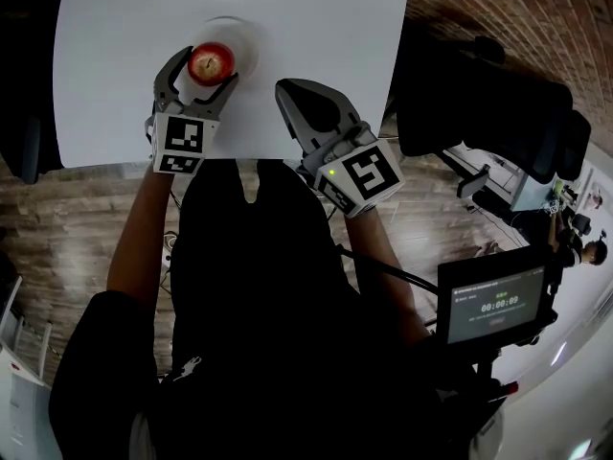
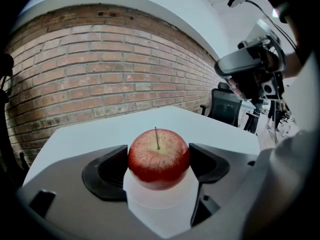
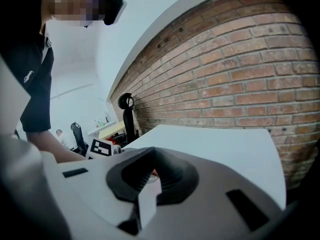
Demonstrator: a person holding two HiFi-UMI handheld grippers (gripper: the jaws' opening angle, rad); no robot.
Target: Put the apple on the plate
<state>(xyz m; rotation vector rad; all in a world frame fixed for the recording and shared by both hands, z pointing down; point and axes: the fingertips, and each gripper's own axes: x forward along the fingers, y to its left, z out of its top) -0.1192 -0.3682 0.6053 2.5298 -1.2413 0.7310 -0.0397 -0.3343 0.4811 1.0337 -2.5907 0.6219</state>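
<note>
At the far side of a white rectangular table (image 1: 316,27), in the head view, lies a pale round plate (image 1: 245,38). The left gripper (image 1: 207,71) has its jaws closed onto a red, yellow-speckled apple (image 1: 212,61), which sits over the plate's near-left part; whether it rests on the plate cannot be told. The right gripper (image 1: 287,92) hovers near, over bare table, apart from the apple.

In the left gripper view, both dark pads (image 2: 107,171) press the apple's sides, its stem upright, with the white plate beneath.

In the right gripper view, the jaws meet with nothing between them, and a red brick wall (image 3: 240,74) stands beyond the table.
</note>
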